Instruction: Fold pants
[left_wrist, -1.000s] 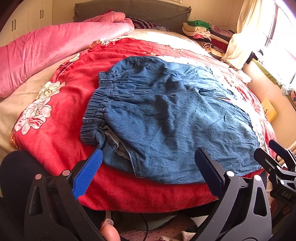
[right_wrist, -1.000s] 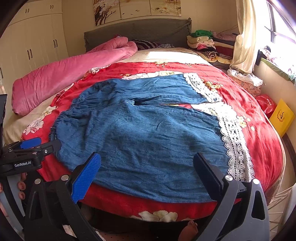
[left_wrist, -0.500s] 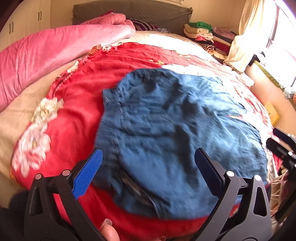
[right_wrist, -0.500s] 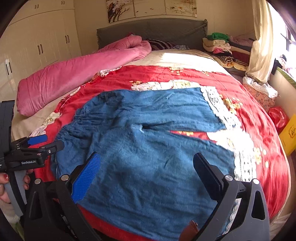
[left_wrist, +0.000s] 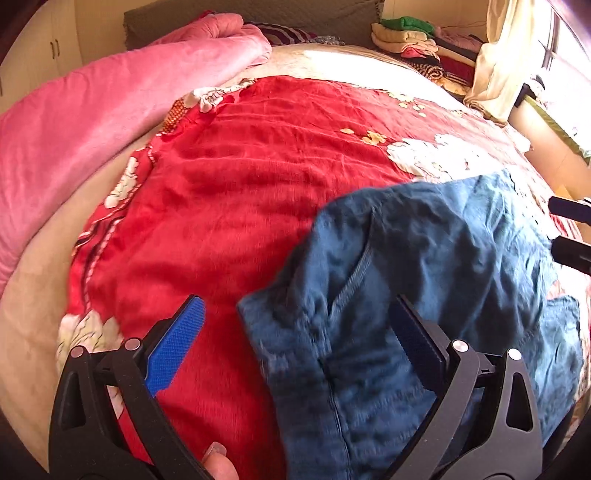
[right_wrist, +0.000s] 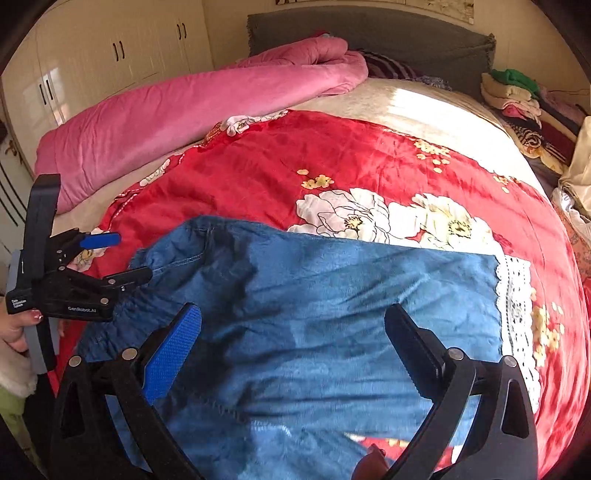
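Blue denim pants (right_wrist: 332, 306) with white lace hems (right_wrist: 517, 295) lie spread on a red floral bedspread (right_wrist: 332, 166). In the left wrist view the waist end of the pants (left_wrist: 424, 266) lies at the right. My left gripper (left_wrist: 295, 325) is open just above the waist edge, holding nothing; it also shows at the left of the right wrist view (right_wrist: 118, 258). My right gripper (right_wrist: 295, 332) is open above the middle of the pants, empty. Its tips show at the right edge of the left wrist view (left_wrist: 570, 232).
A rolled pink quilt (right_wrist: 184, 110) lies along the bed's left side. A grey headboard (right_wrist: 369, 33) is at the back. Stacked folded clothes (right_wrist: 517, 92) sit at the far right. White wardrobes (right_wrist: 110, 55) stand on the left.
Both grippers have moved forward and lower over the bed. The pants now fill the near part of each view, and the left view has swung left toward the waist edge.
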